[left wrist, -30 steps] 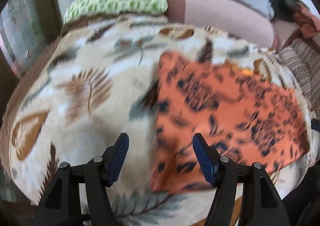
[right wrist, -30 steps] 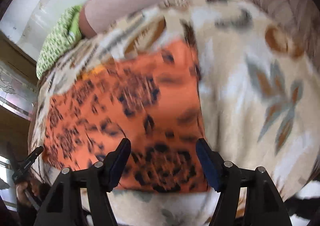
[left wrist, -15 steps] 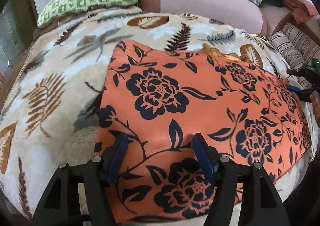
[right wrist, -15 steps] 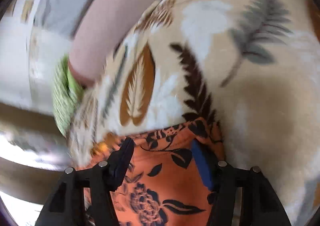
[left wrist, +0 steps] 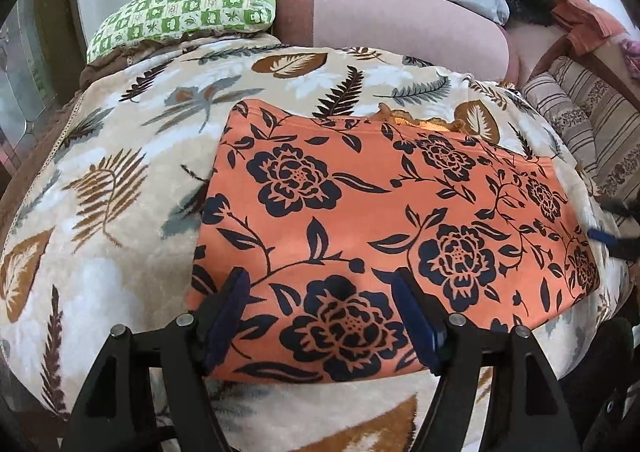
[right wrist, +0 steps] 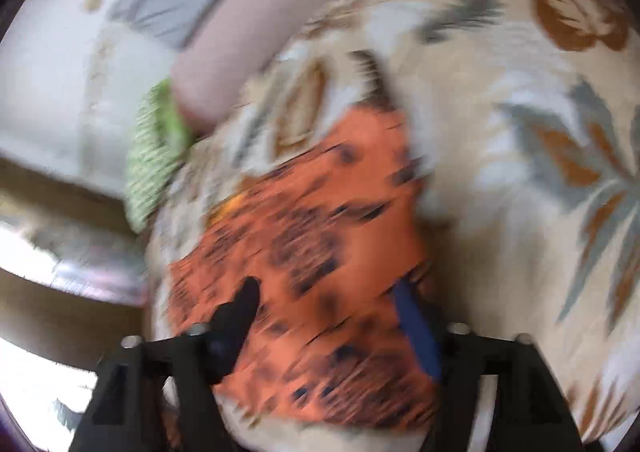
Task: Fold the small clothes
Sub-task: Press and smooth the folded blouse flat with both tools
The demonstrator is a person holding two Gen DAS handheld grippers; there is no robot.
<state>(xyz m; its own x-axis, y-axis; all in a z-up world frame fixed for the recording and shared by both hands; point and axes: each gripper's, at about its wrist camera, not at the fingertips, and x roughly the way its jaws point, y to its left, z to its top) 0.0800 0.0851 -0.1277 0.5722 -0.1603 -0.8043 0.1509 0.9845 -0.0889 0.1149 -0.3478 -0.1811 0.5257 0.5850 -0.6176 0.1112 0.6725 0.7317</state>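
Since half a second ago our right gripper has swung back over the orange floral cloth, its view now smeared. Both pairs of fingers are spread, holding nothing. We see the cloth flat on the leaf-print blanket, its near edge between our left gripper fingers. Beyond lie a green pillow and pink bolster.

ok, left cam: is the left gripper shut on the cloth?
No. The left gripper is open, its fingers spread wide above the orange cloth, which lies flat on the blanket.
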